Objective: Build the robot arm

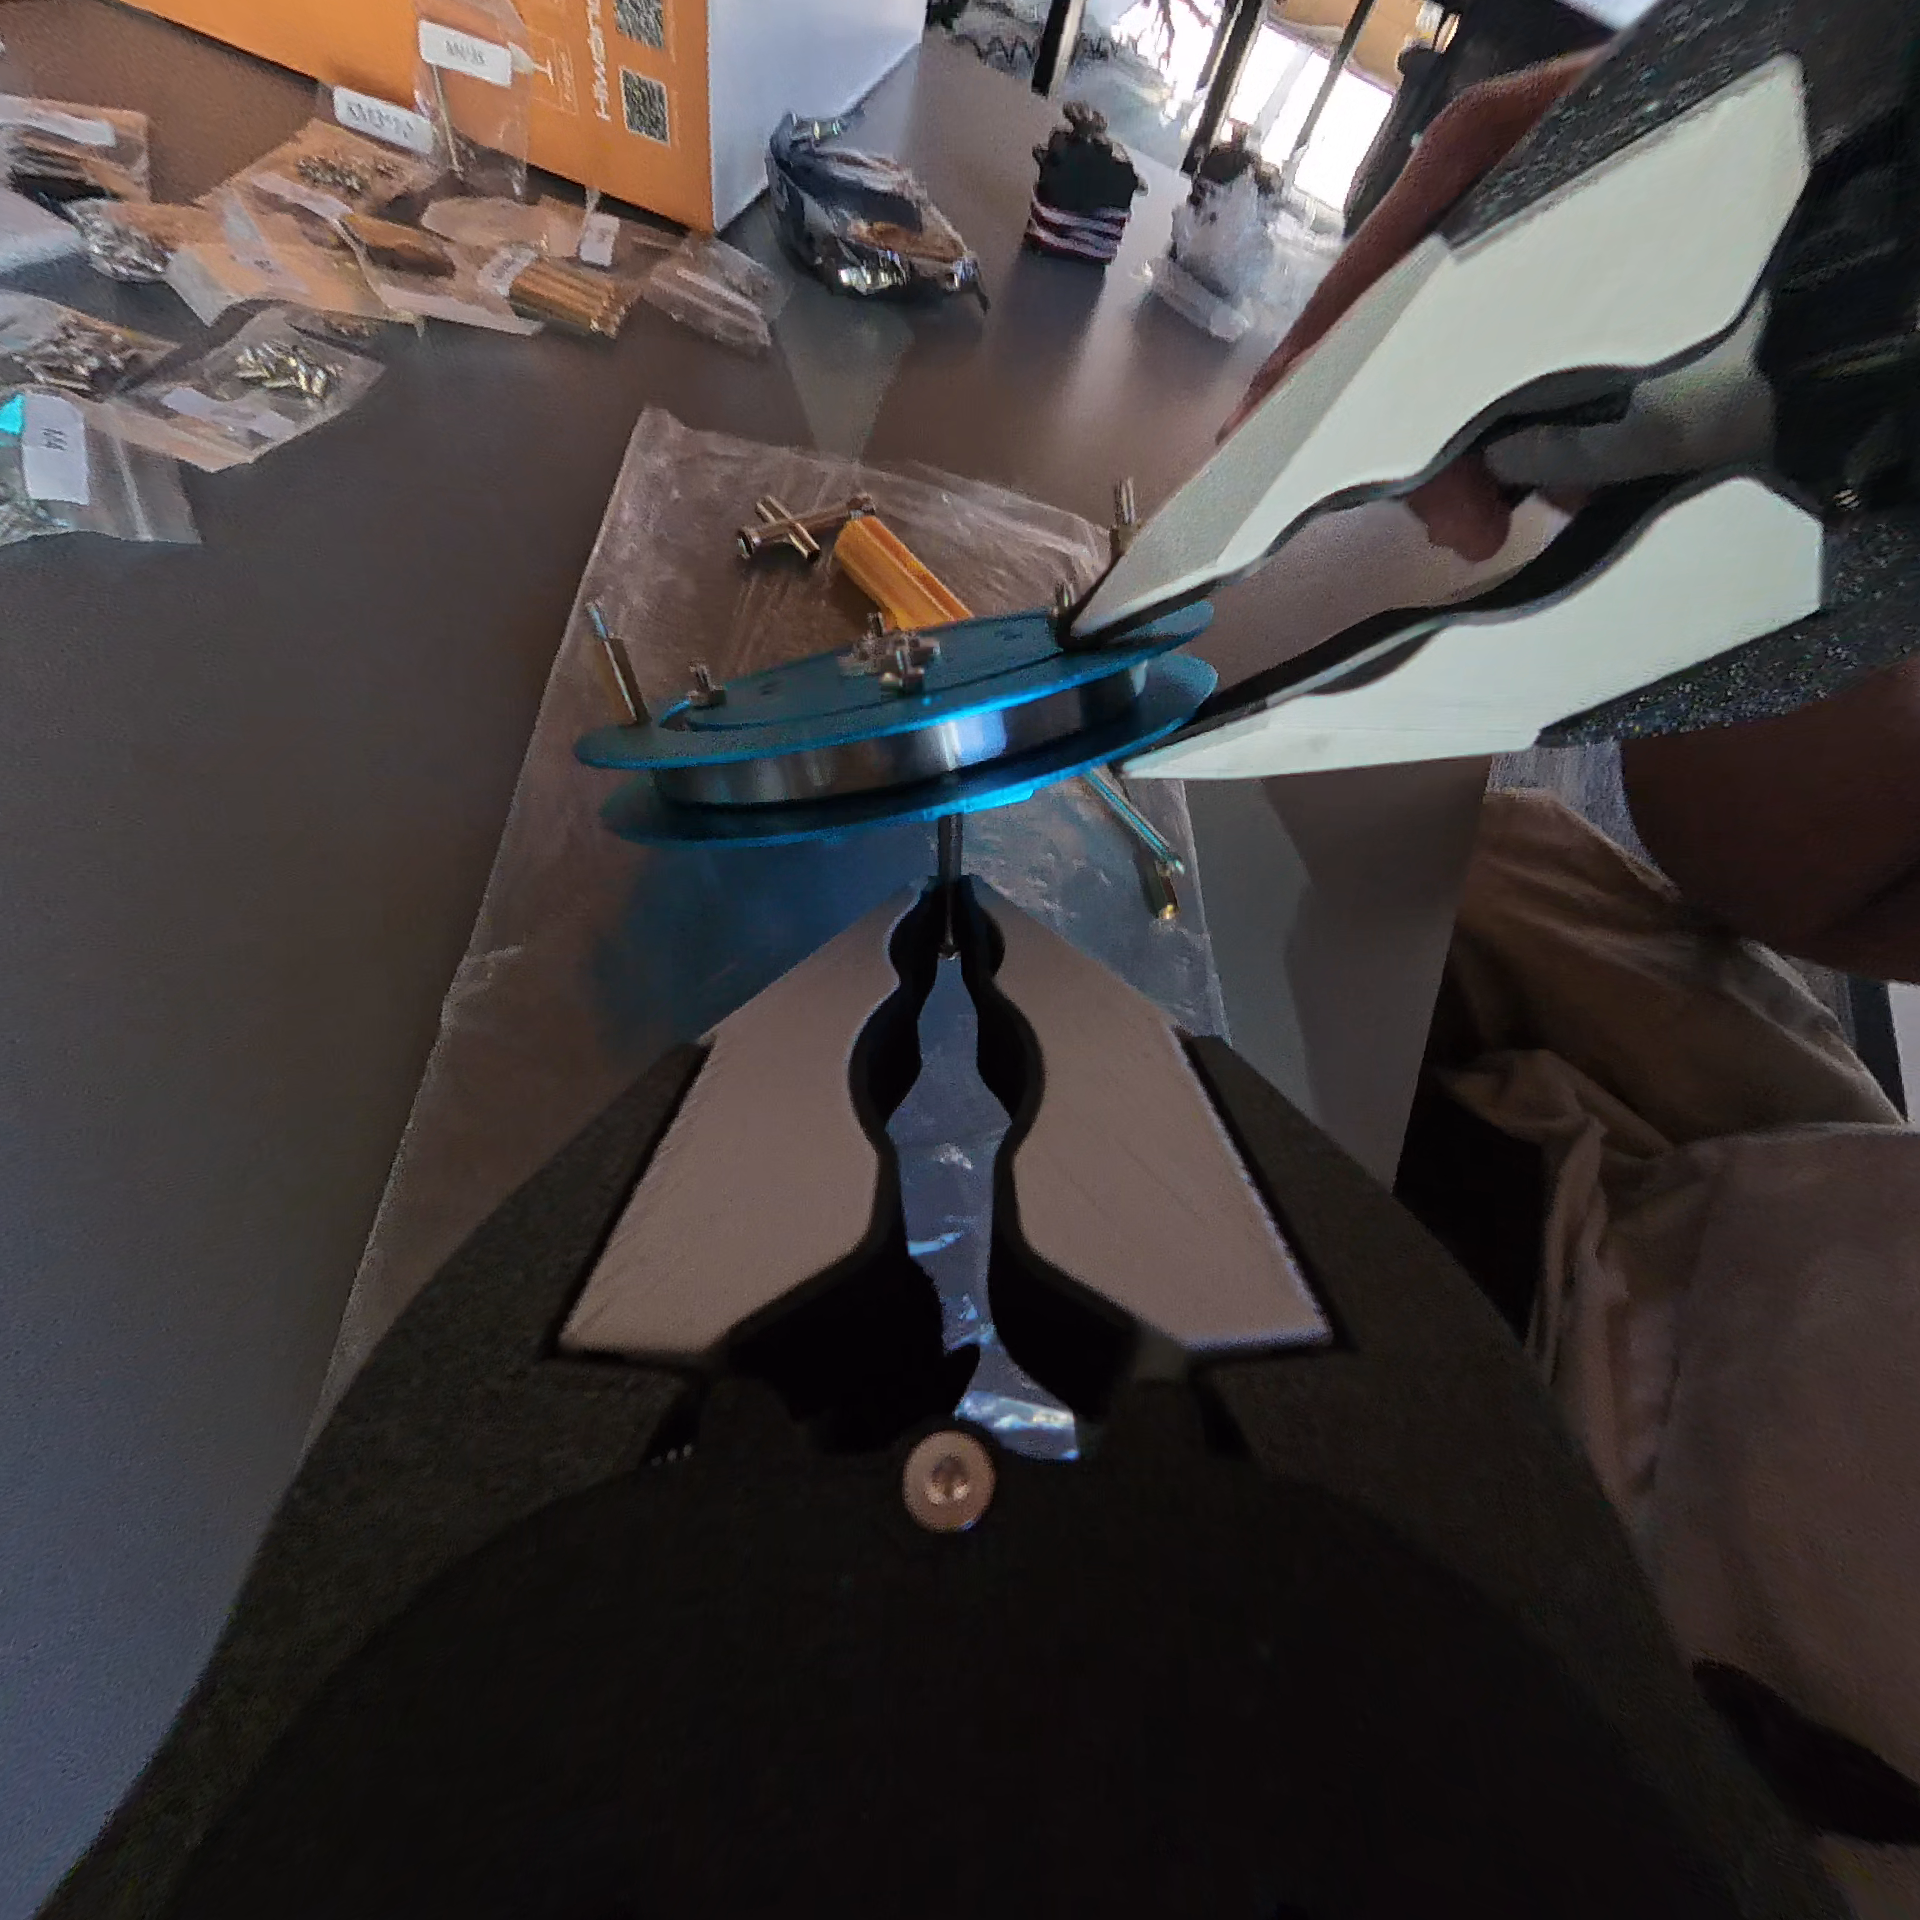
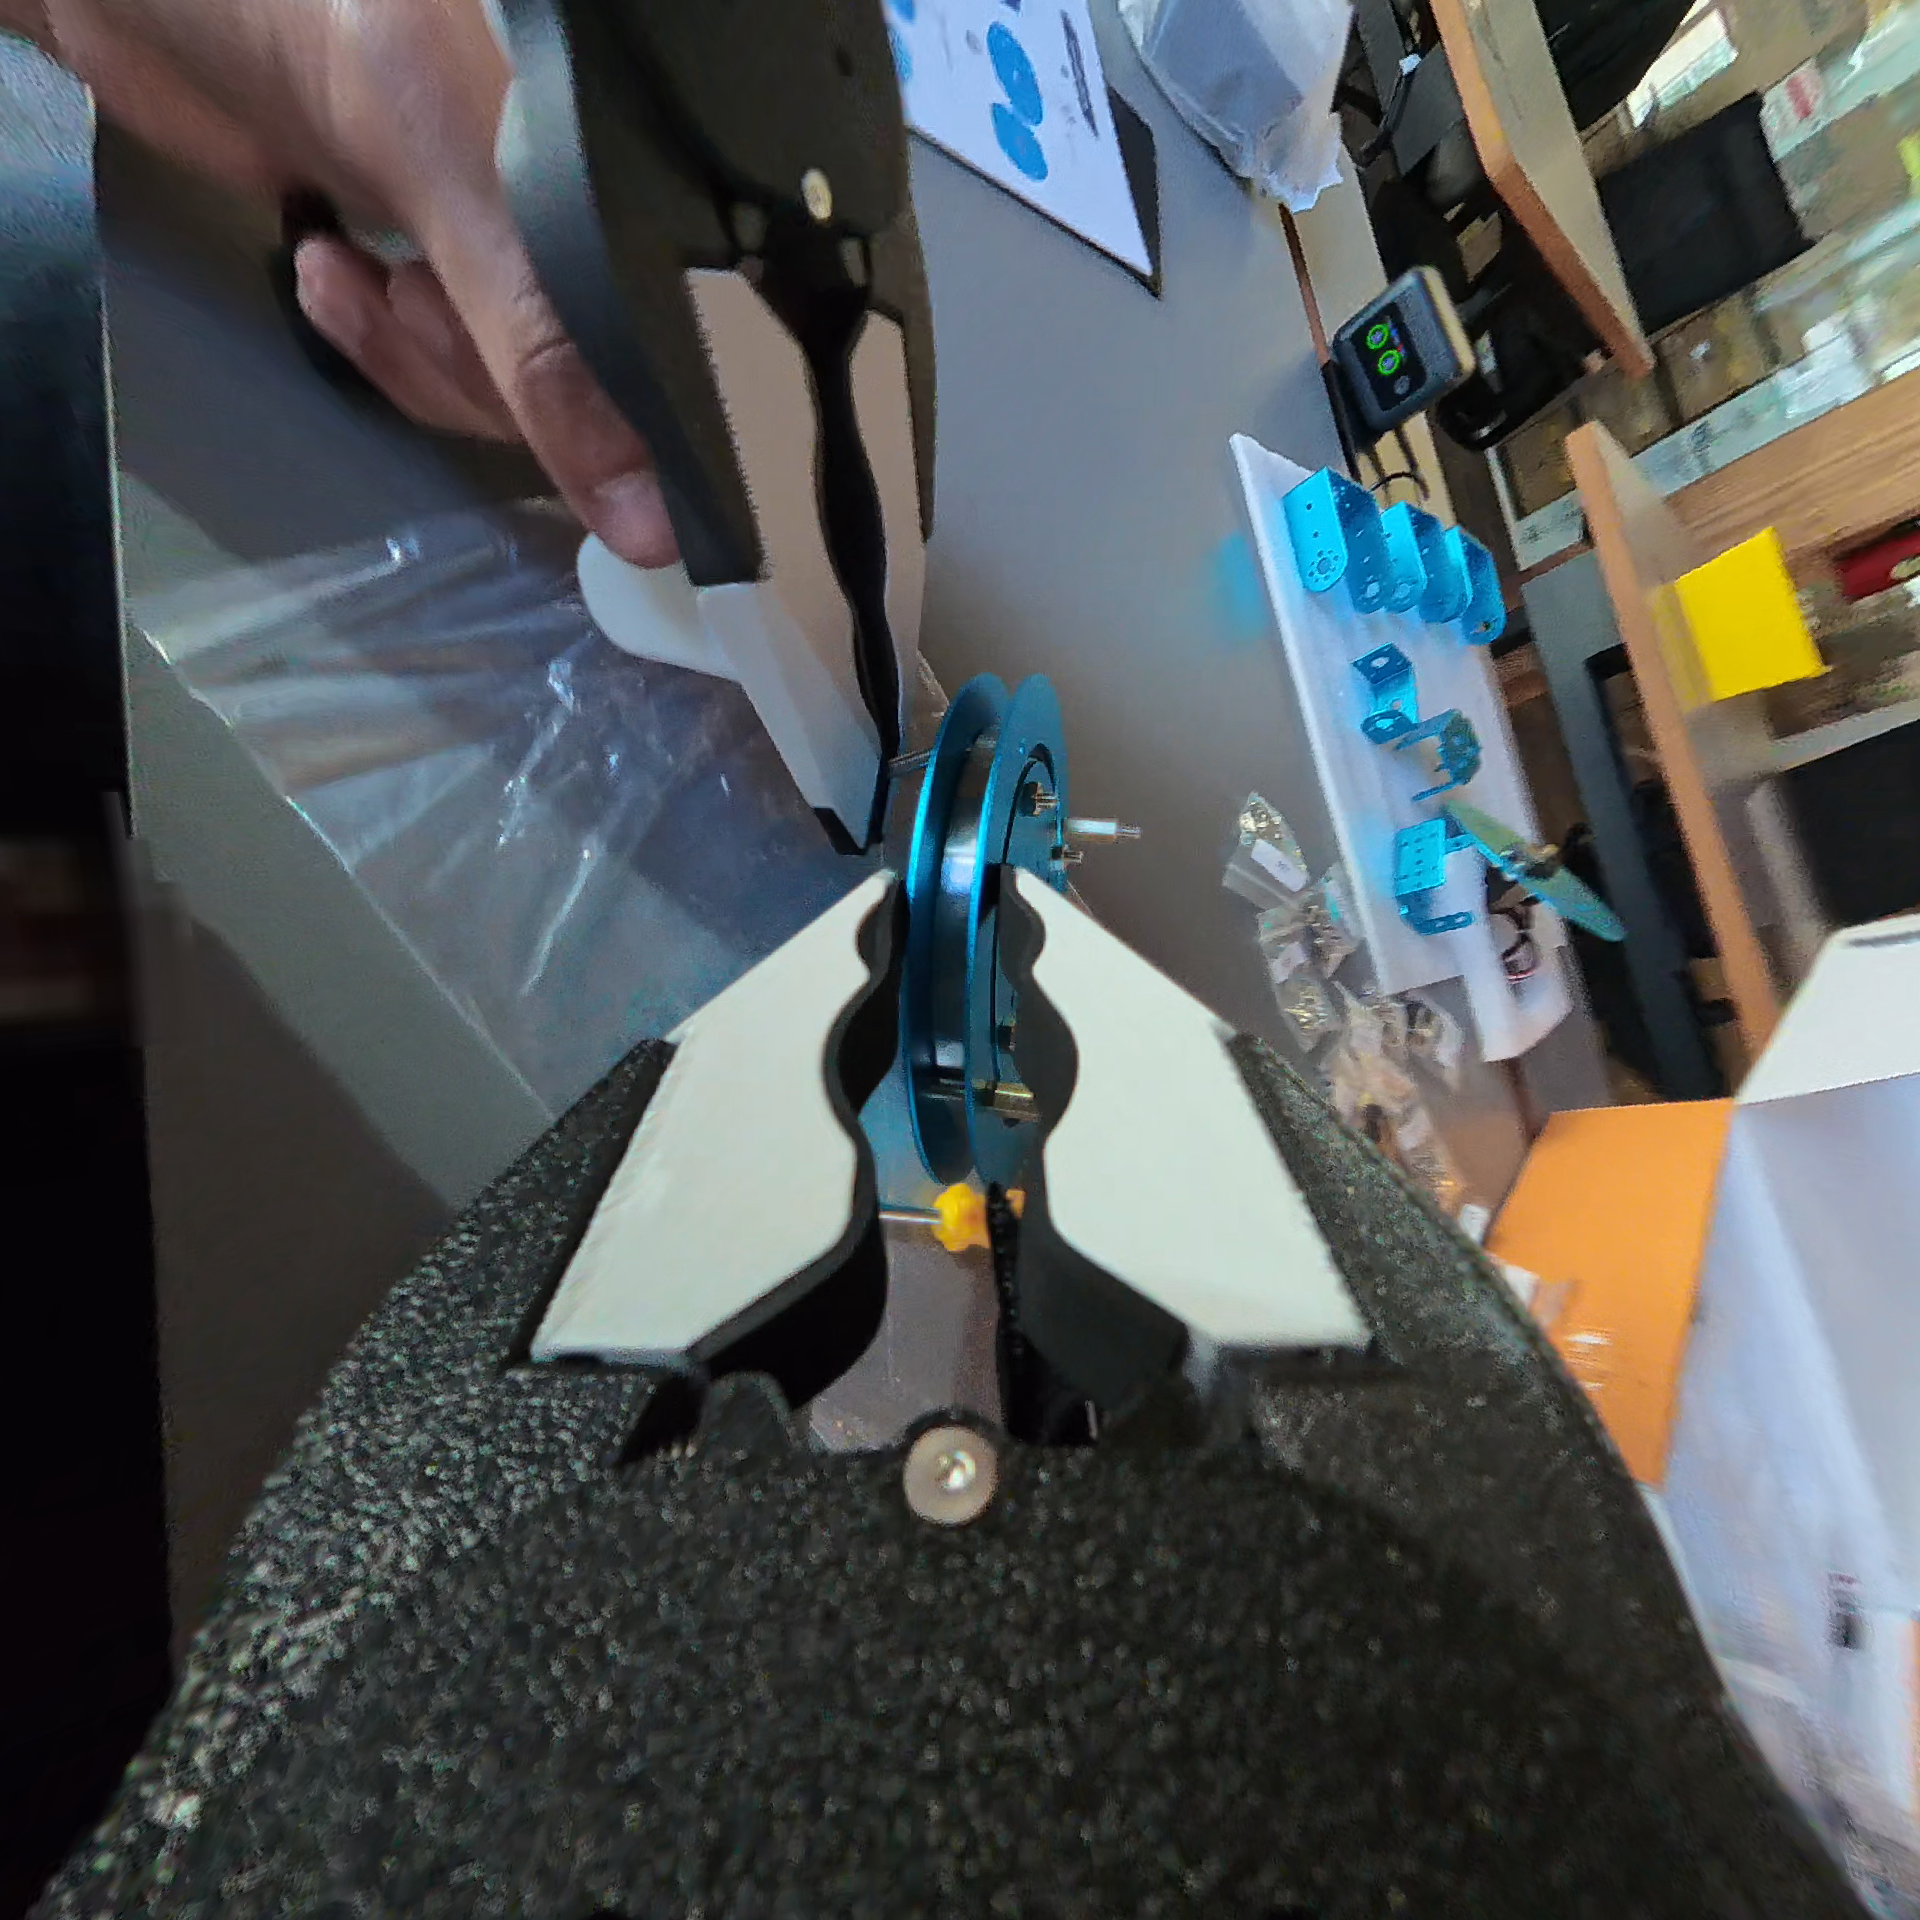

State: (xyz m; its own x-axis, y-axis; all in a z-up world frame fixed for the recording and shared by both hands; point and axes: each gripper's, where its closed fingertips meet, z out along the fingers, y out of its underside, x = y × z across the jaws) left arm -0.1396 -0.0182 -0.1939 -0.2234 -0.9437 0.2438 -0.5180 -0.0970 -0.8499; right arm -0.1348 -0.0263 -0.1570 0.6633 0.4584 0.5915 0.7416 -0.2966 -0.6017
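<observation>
A blue double-disc assembly (image 1: pixel 831 727) with a silver ring between its plates and small standoffs on top is held in the air above a plastic sheet. My right gripper (image 1: pixel 1117 696) comes in from the upper right and is shut on the assembly's right rim. In the right wrist view my right gripper (image 2: pixel 951 888) clamps both plates of the assembly (image 2: pixel 1023 748) edge-on. My left gripper (image 1: pixel 948 894) is just below the assembly, shut on a thin screw (image 1: pixel 945 862) that points up into the lower plate. In the right wrist view the left gripper (image 2: pixel 873 821) holds that screw (image 2: pixel 902 766) against the disc.
A clear plastic sheet (image 1: pixel 707 499) lies on the grey table with a yellow-handled tool (image 1: pixel 899 571) and a silver cross wrench (image 1: pixel 790 530). Bags of hardware (image 1: pixel 260 312) and an orange and white box (image 1: pixel 644 104) stand at the back left. A white board with blue brackets (image 2: pixel 1392 727) lies beyond. The tips of one gripper are about 4 centimetres away from the tips of the other.
</observation>
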